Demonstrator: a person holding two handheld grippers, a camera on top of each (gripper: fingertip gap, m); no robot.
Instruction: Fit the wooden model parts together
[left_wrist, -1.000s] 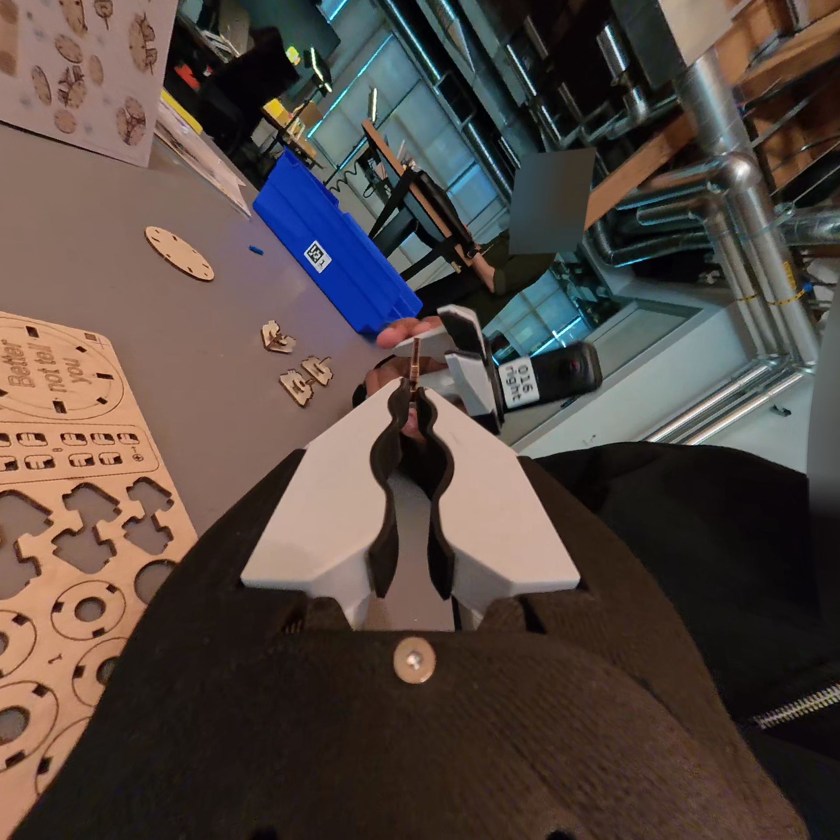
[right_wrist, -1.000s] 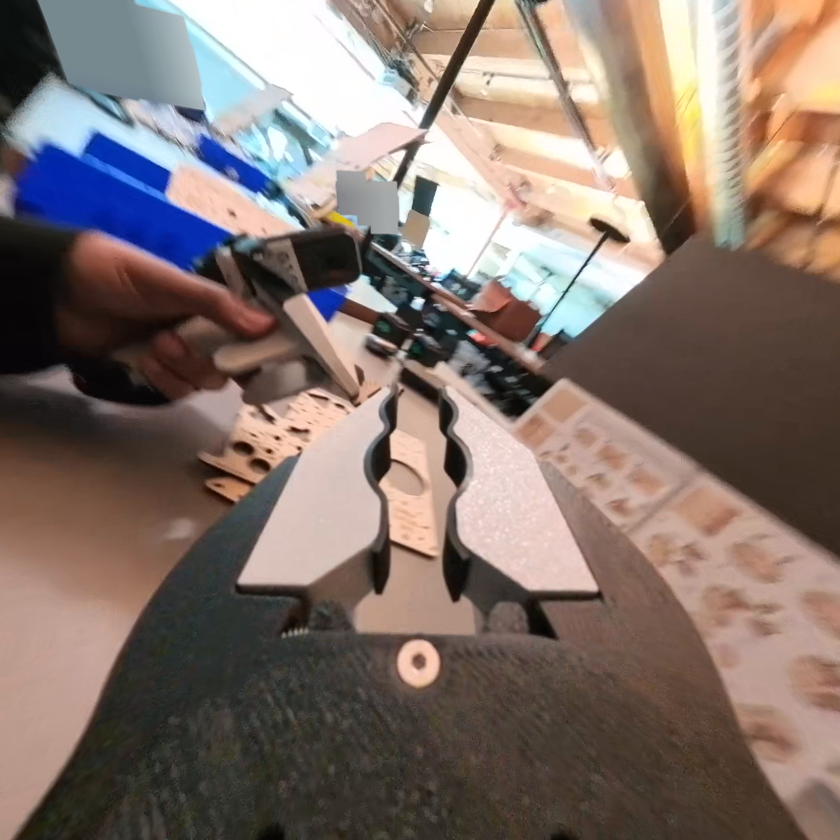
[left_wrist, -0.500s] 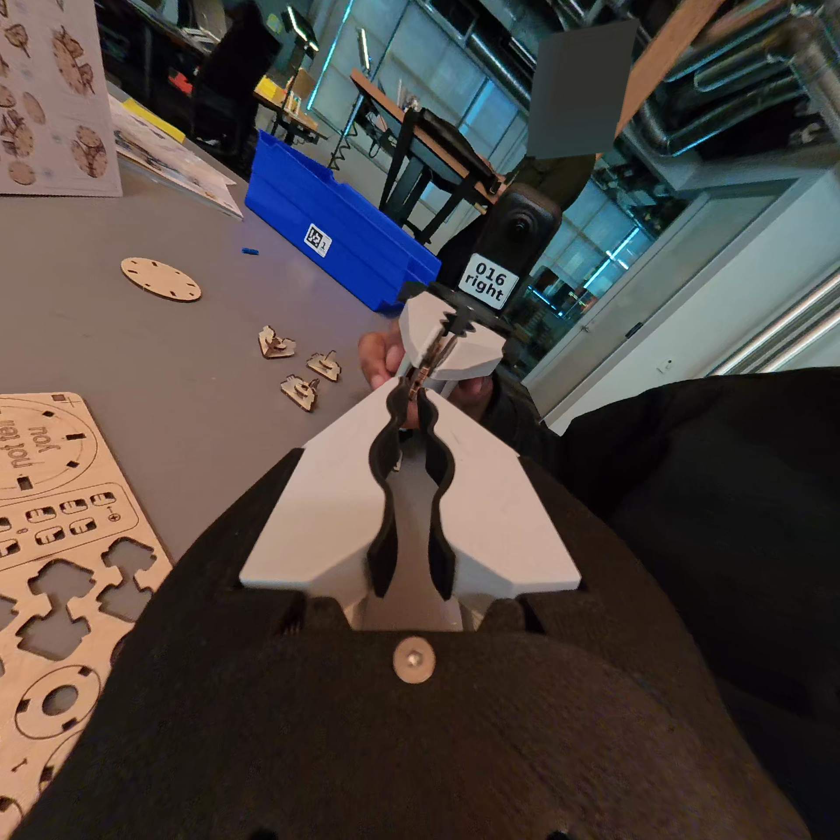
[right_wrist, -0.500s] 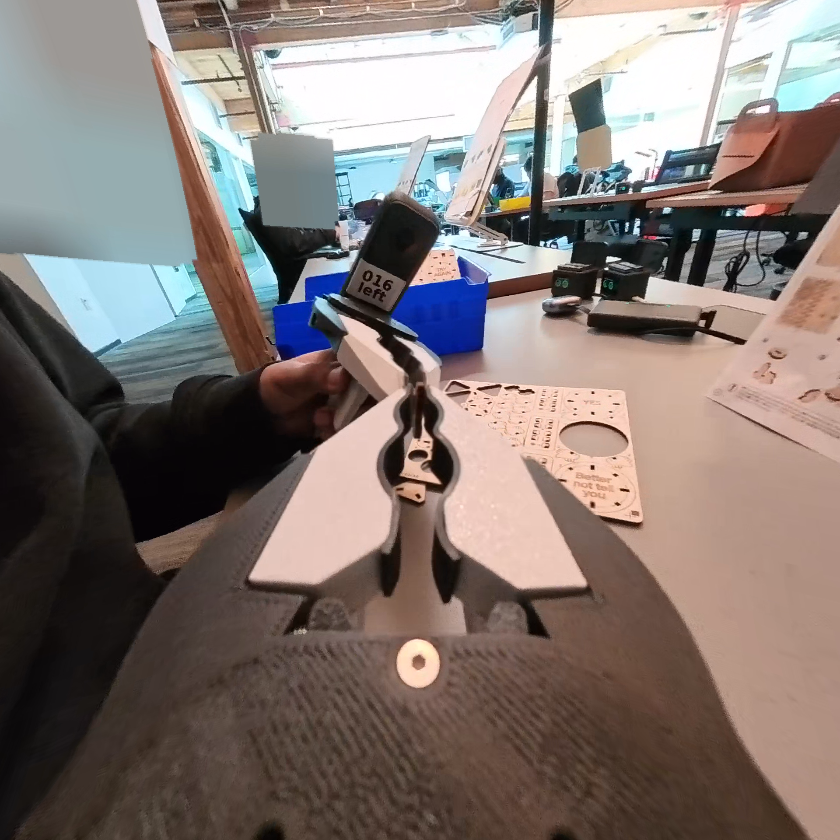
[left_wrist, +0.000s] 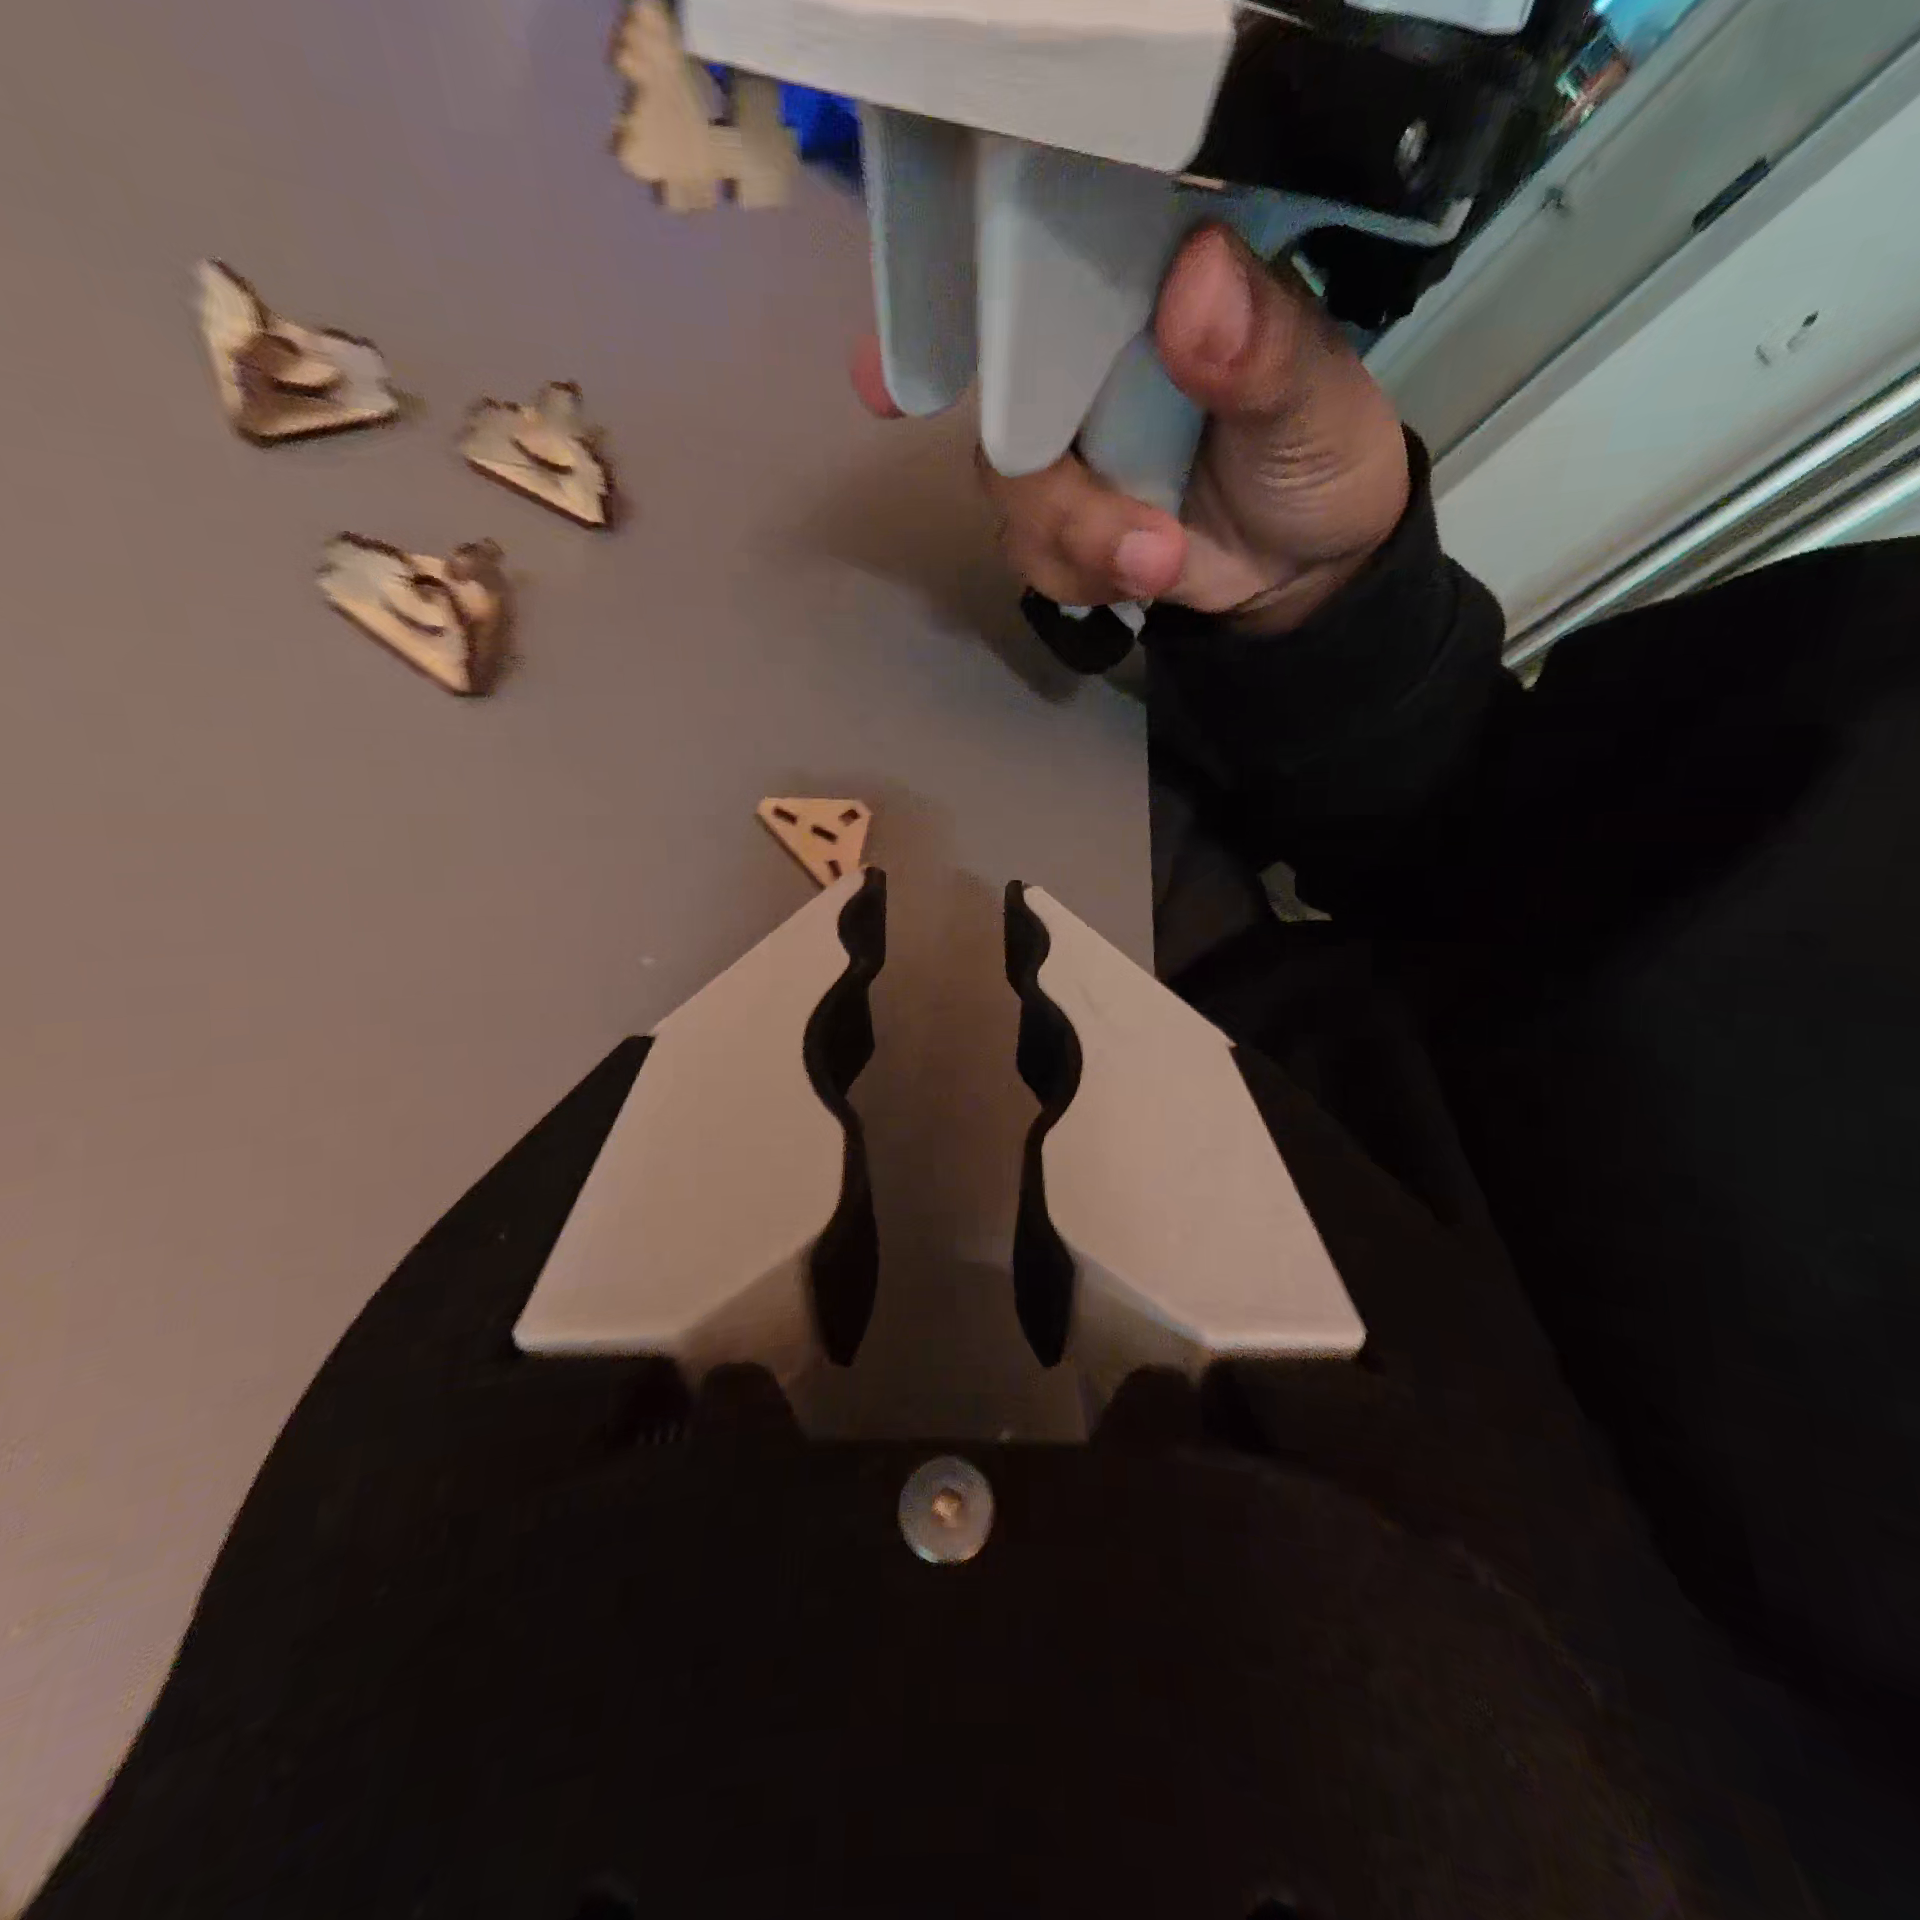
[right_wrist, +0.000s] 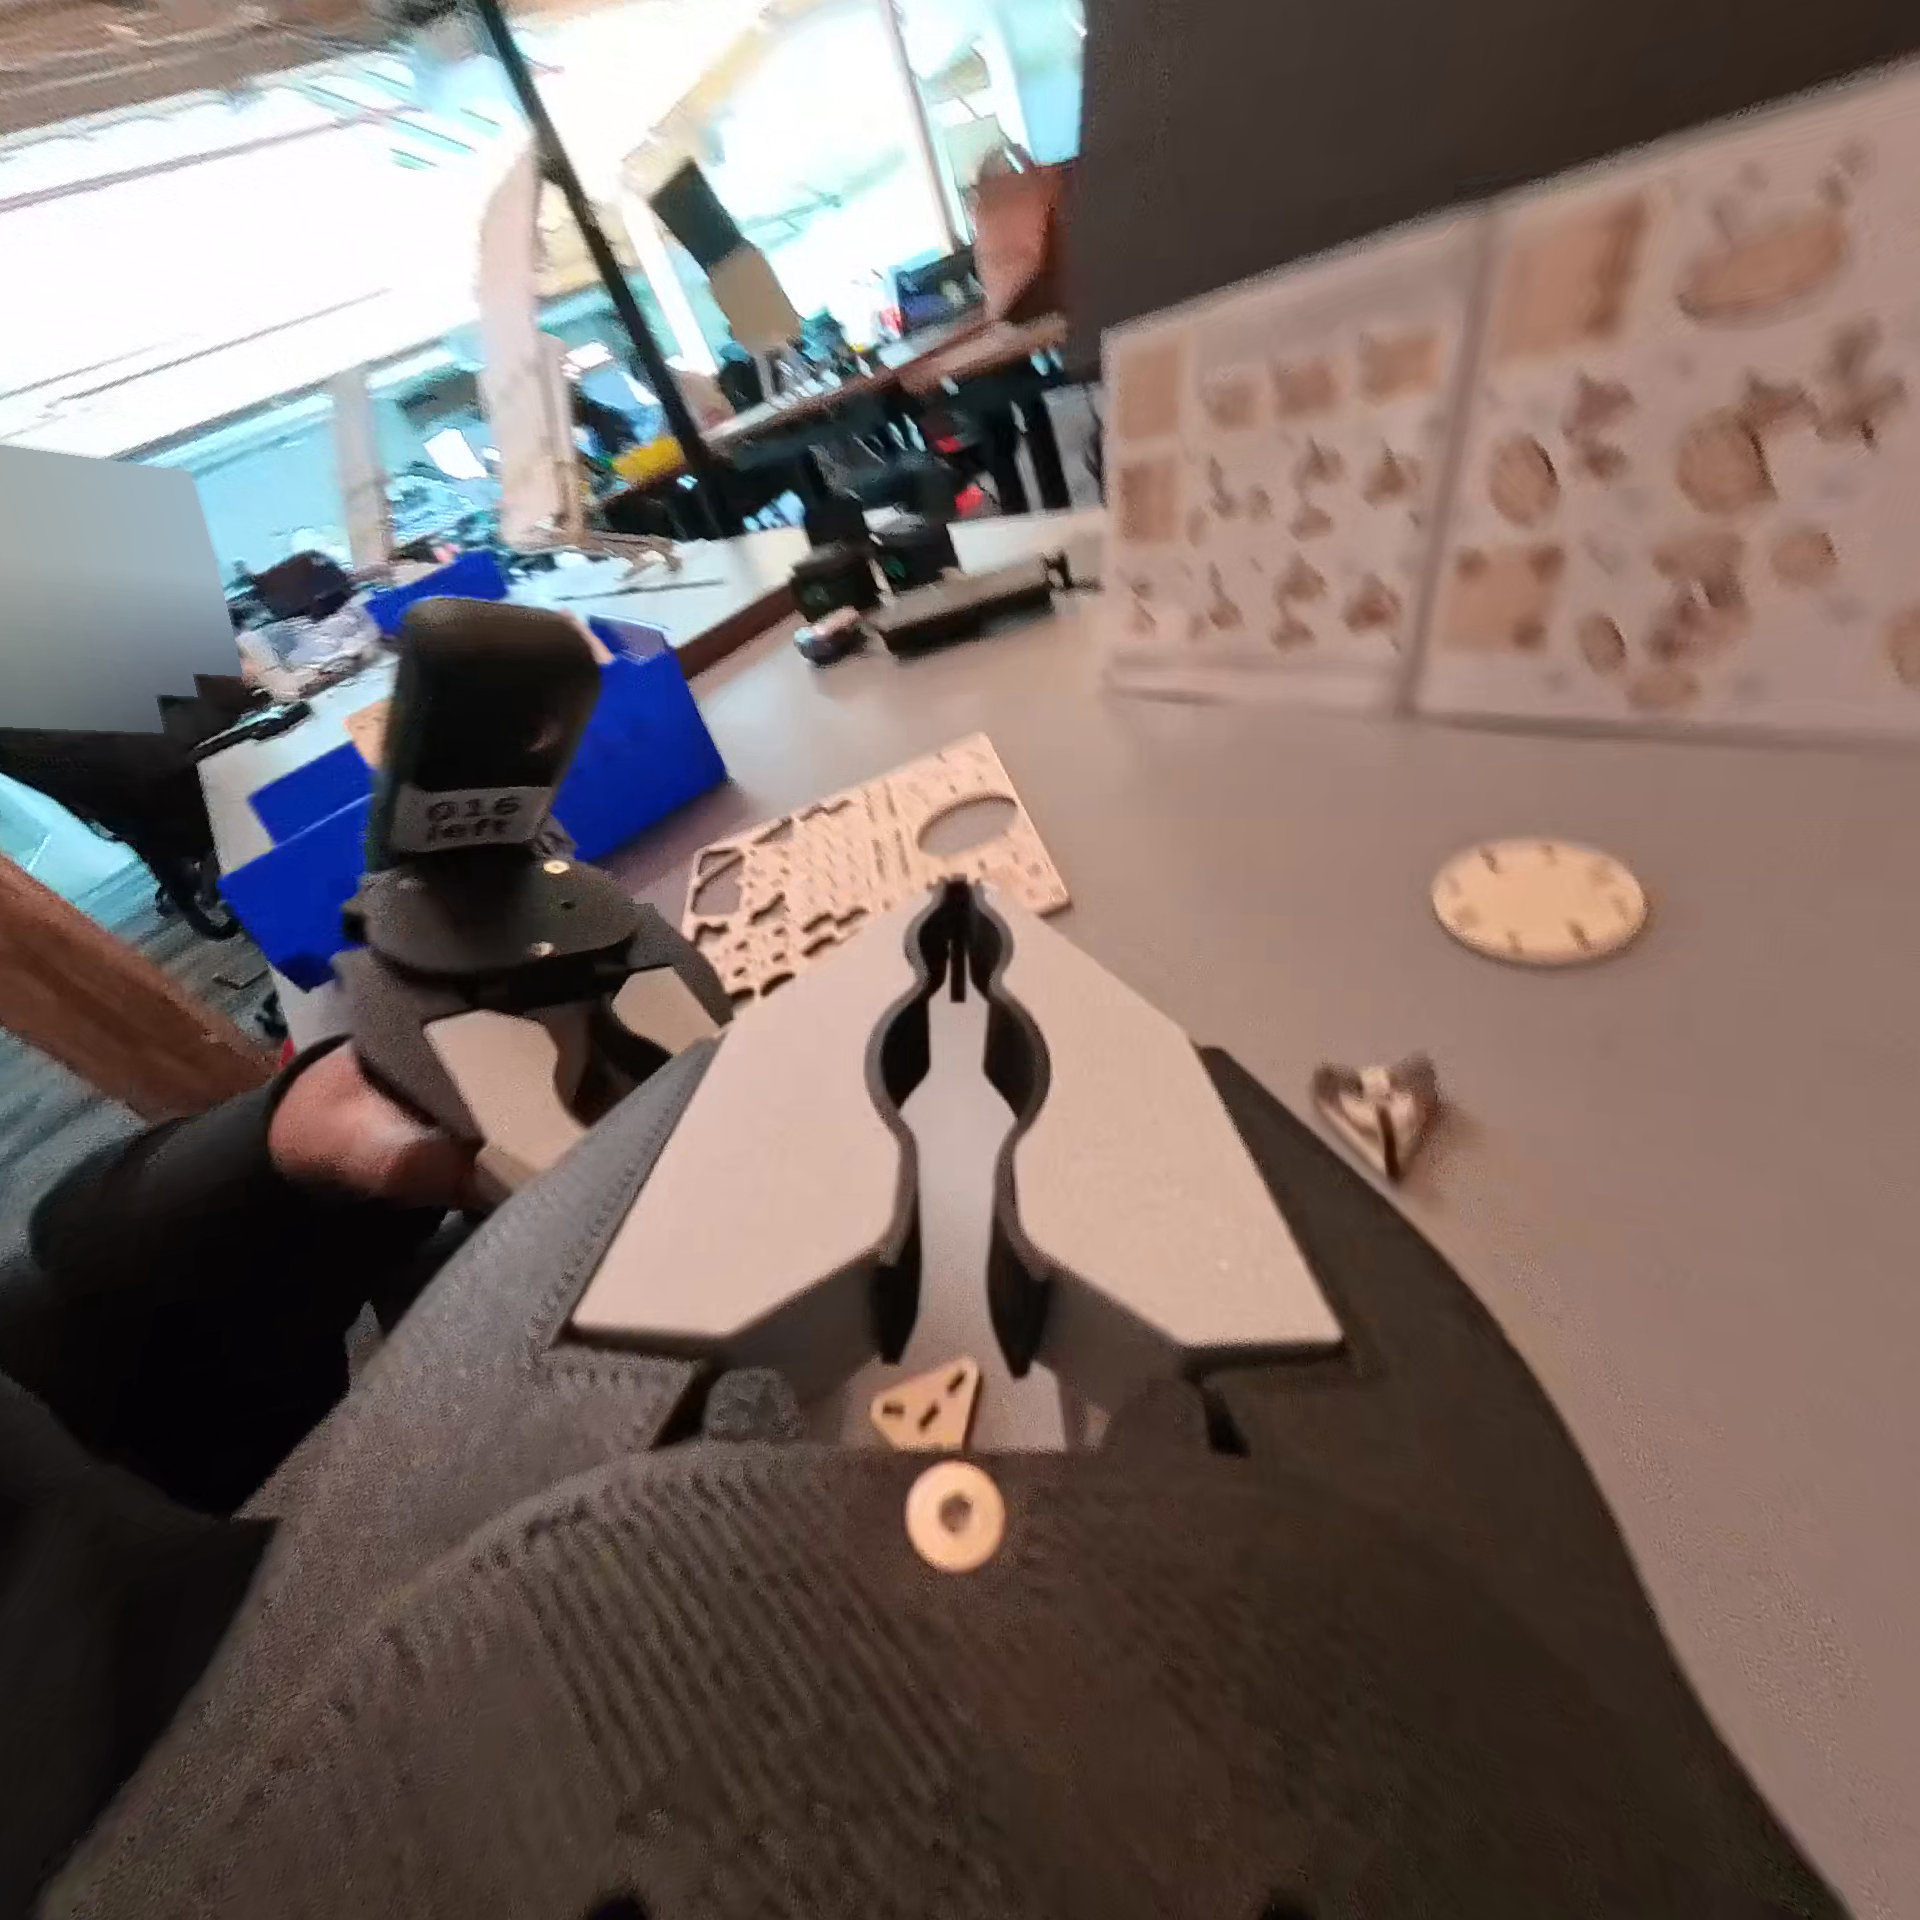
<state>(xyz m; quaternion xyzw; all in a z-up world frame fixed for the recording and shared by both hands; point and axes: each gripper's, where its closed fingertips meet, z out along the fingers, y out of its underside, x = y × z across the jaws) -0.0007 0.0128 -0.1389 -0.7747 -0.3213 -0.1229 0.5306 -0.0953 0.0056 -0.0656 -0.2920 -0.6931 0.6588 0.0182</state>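
My left gripper (left_wrist: 943, 883) is open and empty, low over the grey table (left_wrist: 312, 935) near its edge. A small triangular wooden part (left_wrist: 818, 834) lies flat just ahead of its left fingertip, apart from the pads; it also shows in the right wrist view (right_wrist: 928, 1405). My right gripper (right_wrist: 957, 906) is shut on a thin wooden part (right_wrist: 956, 940) seen edge-on. In the left wrist view the right gripper (left_wrist: 727, 62) hangs overhead with that notched part (left_wrist: 694, 140) sticking out. The left gripper (right_wrist: 582, 1049) shows open at the left of the right wrist view.
Three assembled wooden pieces (left_wrist: 416, 613) lie to the left. A round wooden disc (right_wrist: 1538, 899), a cut-out wooden sheet (right_wrist: 883, 862), blue bins (right_wrist: 623, 727) and instruction sheets (right_wrist: 1507, 468) are farther out. The table edge (left_wrist: 1151, 810) runs just right of my left gripper. About 12 cm separates my left fingertips from my right. To reach the round wooden disc (right_wrist: 1538, 899) in a straight line is about 20 cm for my right fingers, about 25 cm for my left.
My left gripper was shut on a thin wooden part held up against the right gripper; it has opened and dropped low. The triangular part now lies on the table. The right gripper closed on its part.
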